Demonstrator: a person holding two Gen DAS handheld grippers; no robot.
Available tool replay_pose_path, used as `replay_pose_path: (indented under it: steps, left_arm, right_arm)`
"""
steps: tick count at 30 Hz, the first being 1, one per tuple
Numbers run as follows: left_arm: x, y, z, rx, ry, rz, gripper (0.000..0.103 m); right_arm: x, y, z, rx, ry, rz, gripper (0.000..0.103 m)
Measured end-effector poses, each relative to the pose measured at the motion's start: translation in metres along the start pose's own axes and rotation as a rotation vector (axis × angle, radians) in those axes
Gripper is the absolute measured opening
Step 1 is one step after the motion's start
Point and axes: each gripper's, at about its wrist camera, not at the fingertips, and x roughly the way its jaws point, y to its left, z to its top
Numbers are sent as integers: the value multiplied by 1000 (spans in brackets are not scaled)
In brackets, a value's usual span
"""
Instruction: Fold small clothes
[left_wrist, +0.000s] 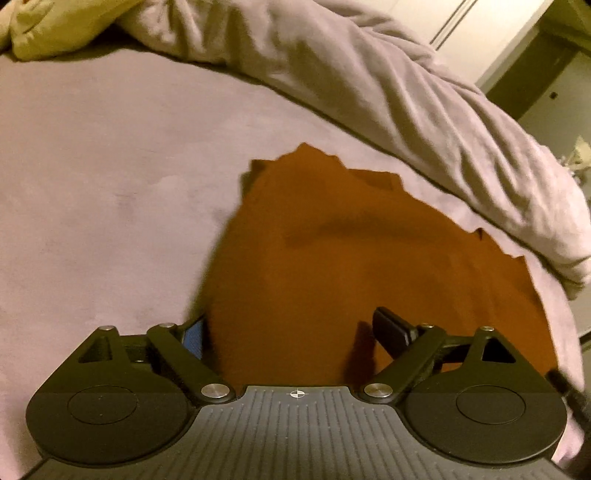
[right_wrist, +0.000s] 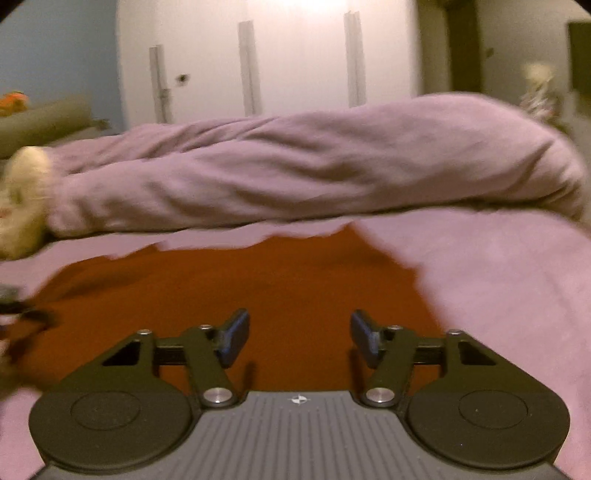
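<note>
Rust-orange garment (left_wrist: 354, 266) lies spread on the mauve bedsheet (left_wrist: 103, 177), filling center and lower right of the left wrist view. Left gripper (left_wrist: 291, 332) hovers over its near edge, fingers spread wide, grasping nothing. Right gripper (right_wrist: 300, 338) also released, 2 fingers apart above the cloth. Bunched duvet (right_wrist: 314, 162) lies behind; cream plush toy (right_wrist: 22, 199) at left edge.

My view: bed (left_wrist: 110, 166), mauve sheet. On it: rust-orange garment (left_wrist: 332, 258) spread flat, bunched mauve duvet (left_wrist: 406, 92) behind, yellowish plush (right_wrist: 22, 199) beside duvet.
</note>
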Motion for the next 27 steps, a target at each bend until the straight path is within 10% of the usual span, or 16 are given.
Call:
replay_pose_path:
  steps: [9,16,21,27]
  left_arm:
    - [2,13,5,-60,41,-78,43]
    - [10,15,6,-103,58,-103,54]
    - [10,13,17,-124,83,-98,22]
    - [-24,-36,31,-123,25,-46,19]
  right_arm:
    - [-3,39,-29,-61,100,89,42]
    - [-7,37,-28,-77,98,73,42]
    - [-11,35,-27,-54,94,73,42]
    - [-25,16,-26,-28,60,58,42]
